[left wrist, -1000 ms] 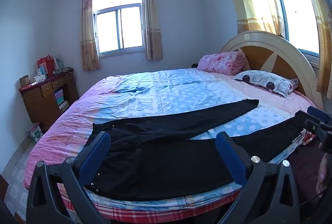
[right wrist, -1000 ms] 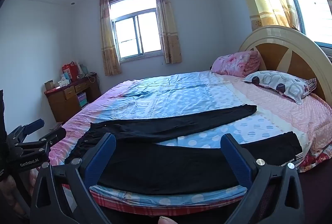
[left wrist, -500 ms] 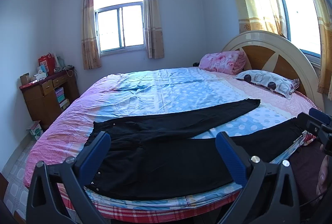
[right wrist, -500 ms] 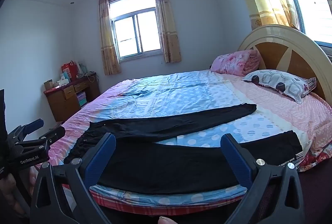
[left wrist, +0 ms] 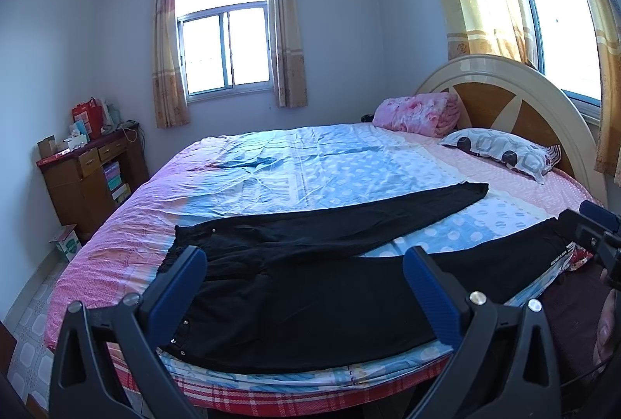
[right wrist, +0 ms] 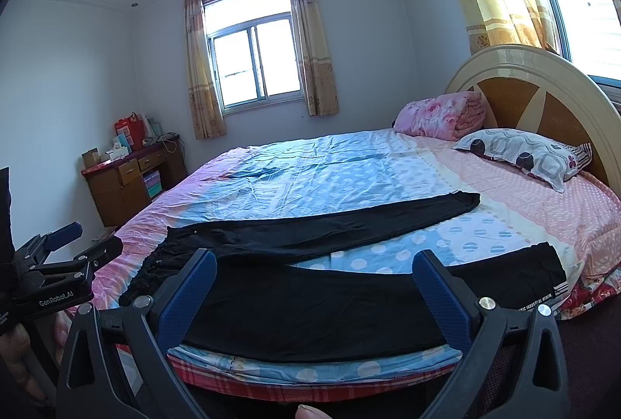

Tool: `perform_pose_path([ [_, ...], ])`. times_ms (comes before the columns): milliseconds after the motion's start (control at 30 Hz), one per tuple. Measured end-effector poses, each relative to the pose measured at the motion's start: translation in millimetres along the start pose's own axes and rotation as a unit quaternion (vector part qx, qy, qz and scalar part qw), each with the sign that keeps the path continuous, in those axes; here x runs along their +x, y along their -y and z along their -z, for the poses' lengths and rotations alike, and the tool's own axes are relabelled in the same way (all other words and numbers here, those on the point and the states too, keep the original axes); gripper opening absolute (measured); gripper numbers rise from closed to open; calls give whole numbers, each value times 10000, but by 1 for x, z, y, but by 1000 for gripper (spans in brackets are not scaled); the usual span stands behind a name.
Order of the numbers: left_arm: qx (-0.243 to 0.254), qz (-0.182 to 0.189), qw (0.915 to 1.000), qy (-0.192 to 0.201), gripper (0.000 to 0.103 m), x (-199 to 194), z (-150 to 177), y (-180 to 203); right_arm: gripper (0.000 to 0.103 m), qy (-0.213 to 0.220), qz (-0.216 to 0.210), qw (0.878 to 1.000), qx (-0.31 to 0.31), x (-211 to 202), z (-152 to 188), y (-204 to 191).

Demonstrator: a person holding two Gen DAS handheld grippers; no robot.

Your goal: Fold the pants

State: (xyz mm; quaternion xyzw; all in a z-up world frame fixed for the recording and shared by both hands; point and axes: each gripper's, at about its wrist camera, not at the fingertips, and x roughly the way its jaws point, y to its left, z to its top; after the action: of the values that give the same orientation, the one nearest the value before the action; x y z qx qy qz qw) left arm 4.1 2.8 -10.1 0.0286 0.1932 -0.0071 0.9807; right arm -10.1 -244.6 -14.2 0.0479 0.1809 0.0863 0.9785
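Black pants lie flat on the bed, waistband at the left, two legs spread toward the right; they also show in the right wrist view. My left gripper is open and empty, held above the near bed edge over the waist and upper legs. It also shows from the side at the left of the right wrist view. My right gripper is open and empty over the near leg. It also shows at the right edge of the left wrist view, by the near leg's cuff.
The bed has a blue and pink sheet, a round headboard, a patterned pillow and a folded pink quilt. A wooden desk stands at the far left wall. Windows with curtains are behind.
Both views have shifted very slightly; the pants lie as before and both grippers stay open.
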Motion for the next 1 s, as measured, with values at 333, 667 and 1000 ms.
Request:
perform_pose_path([
  [333, 2, -1, 10000, -9, 103, 0, 0, -2, 102, -5, 3, 10000, 2, 0, 1, 0],
  [667, 3, -3, 10000, -20, 103, 1, 1, -3, 102, -25, -2, 10000, -9, 2, 3, -1],
  [1000, -1, 1, 10000, -25, 103, 1, 2, -4, 102, -55, -10, 10000, -7, 2, 4, -1],
])
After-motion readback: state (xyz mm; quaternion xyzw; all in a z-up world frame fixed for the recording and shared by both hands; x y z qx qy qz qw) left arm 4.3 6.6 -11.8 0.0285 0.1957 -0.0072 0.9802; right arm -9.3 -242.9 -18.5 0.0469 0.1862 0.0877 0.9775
